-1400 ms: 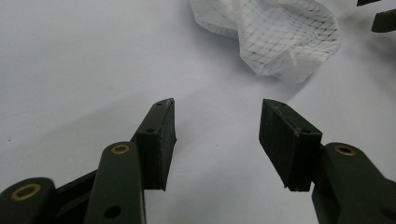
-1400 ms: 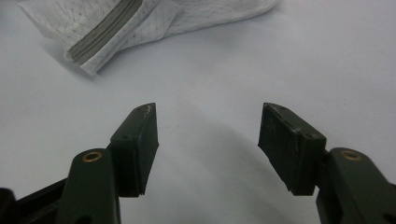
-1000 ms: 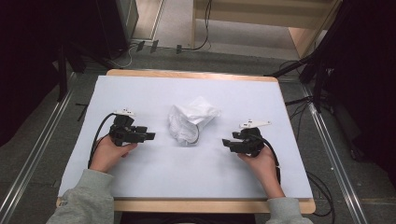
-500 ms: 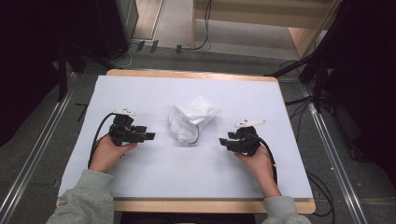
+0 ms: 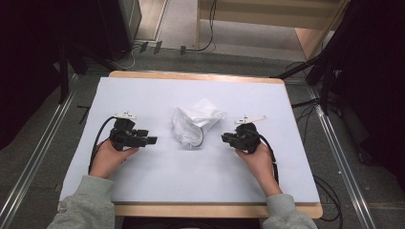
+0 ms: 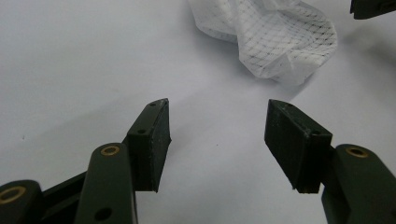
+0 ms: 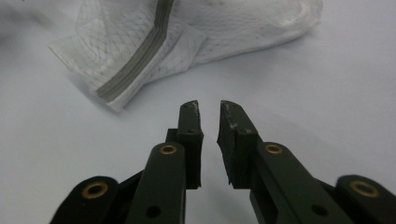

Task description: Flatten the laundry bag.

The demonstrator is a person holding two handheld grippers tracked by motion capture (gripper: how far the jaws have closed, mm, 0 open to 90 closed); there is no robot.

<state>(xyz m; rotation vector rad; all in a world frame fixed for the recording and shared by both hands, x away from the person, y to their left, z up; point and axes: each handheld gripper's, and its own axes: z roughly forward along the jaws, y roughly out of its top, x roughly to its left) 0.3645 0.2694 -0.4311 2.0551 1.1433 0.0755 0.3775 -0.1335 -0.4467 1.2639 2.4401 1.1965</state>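
A crumpled white mesh bag (image 5: 193,126) lies at the middle of the white-covered table (image 5: 200,186). My left gripper (image 5: 152,140) rests left of it, pointing right, jaws wide open with nothing between them; in the left gripper view (image 6: 217,121) the bag (image 6: 280,42) lies ahead, apart from the tips. My right gripper (image 5: 223,138) sits just right of the bag, pointing left. Its jaws (image 7: 210,109) stand nearly together with a thin slit and hold nothing. The bag (image 7: 187,37) with its grey zip strip (image 7: 140,60) lies just beyond them.
The wooden table rim (image 5: 191,75) frames the white sheet. Metal rails (image 5: 43,148) run along the floor at both sides, and cables (image 5: 329,191) trail at the right. A tip of the other gripper (image 6: 373,7) shows top right in the left gripper view.
My right gripper has slid a little left, closer to the bag. The left gripper and the bag have stayed put.
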